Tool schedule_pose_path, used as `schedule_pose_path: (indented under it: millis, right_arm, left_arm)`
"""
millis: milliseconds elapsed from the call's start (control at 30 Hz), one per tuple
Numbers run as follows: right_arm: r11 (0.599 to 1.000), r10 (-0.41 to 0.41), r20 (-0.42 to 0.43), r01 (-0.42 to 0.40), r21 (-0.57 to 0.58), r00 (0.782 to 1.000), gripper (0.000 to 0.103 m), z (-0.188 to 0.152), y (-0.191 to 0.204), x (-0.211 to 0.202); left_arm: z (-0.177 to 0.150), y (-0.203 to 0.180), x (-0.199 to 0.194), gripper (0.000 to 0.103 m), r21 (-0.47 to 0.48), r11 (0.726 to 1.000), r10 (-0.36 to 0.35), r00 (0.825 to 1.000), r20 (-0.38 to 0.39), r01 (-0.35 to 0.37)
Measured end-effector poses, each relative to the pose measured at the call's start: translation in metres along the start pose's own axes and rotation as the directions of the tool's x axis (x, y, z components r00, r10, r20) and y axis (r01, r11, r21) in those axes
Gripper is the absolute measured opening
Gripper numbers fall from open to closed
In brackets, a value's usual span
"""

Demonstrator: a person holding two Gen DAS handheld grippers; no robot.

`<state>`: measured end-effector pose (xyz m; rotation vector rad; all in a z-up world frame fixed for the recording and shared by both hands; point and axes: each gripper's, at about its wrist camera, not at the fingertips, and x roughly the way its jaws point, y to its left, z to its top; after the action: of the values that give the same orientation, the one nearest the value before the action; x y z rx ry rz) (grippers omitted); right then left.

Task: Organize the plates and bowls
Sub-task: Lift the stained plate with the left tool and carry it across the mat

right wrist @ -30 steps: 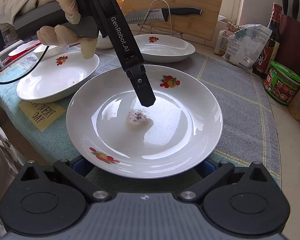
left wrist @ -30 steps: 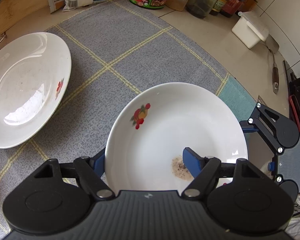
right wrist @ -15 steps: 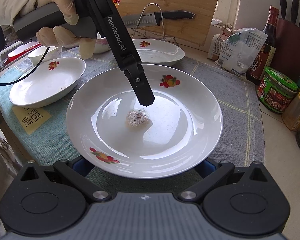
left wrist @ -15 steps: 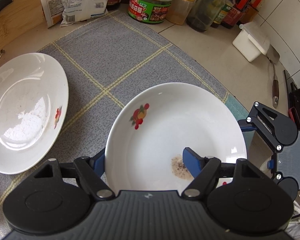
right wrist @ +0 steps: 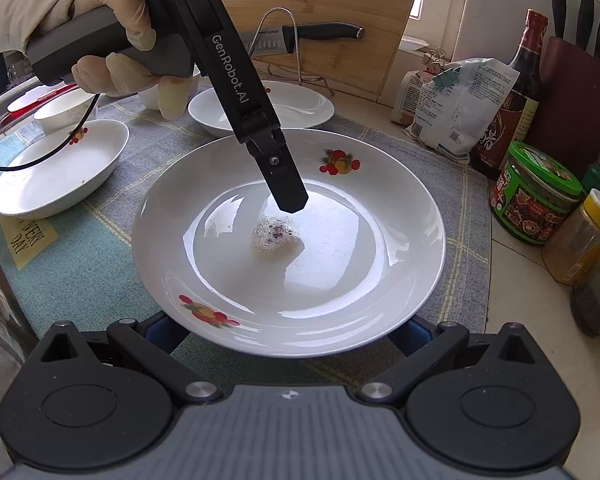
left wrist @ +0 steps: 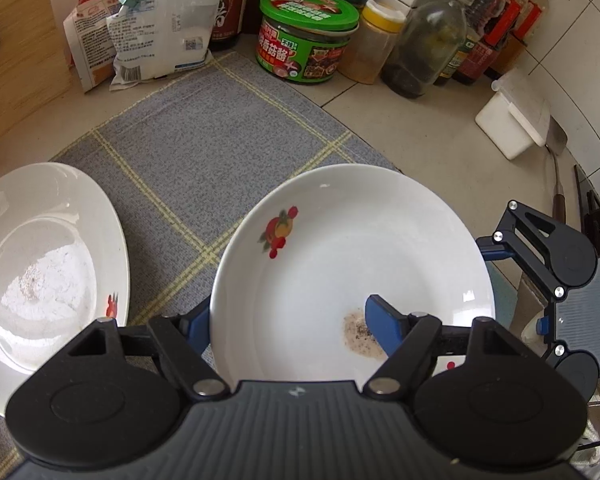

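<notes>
Carrying of the soiled plate (right wrist: 288,240) is in hand, its rim pinched by the left tongs (left wrist: 288,320) and gripped by the right tongs (right wrist: 288,332), and a stacking spot on the grey mat (left wrist: 220,152) must be chosen next.

Three white fruit-print plates show in the right wrist view: one (right wrist: 288,240) at centre, one (right wrist: 260,108) at twelve o'clock, one (right wrist: 60,168) at ten o'clock. Two small white bowls (right wrist: 64,110) sit beyond them at ten o'clock. One green-lidded jar (right wrist: 534,192) stands at three o'clock.
</notes>
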<state>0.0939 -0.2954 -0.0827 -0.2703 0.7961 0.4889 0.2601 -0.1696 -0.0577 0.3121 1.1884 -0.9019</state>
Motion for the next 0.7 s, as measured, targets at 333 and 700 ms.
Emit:
schedule_pose_path:
  millis: [333,700]
  right_arm:
    - [1.0,0.002,-0.013,-0.003,-0.014,1.0,0.103,0.003,-0.03,0.011]
    - [1.0,0.003,-0.021,-0.003,0.01,1.0,0.103,0.003,-0.052,0.023]
  left_arm:
    - [0.021,0.006,0.018,0.076,-0.015,1.0,0.002,1.0,0.008,-0.002]
    - [0.04,0.009,0.034,0.076,-0.019,1.0,-0.001,1.0,0.016,0.001]
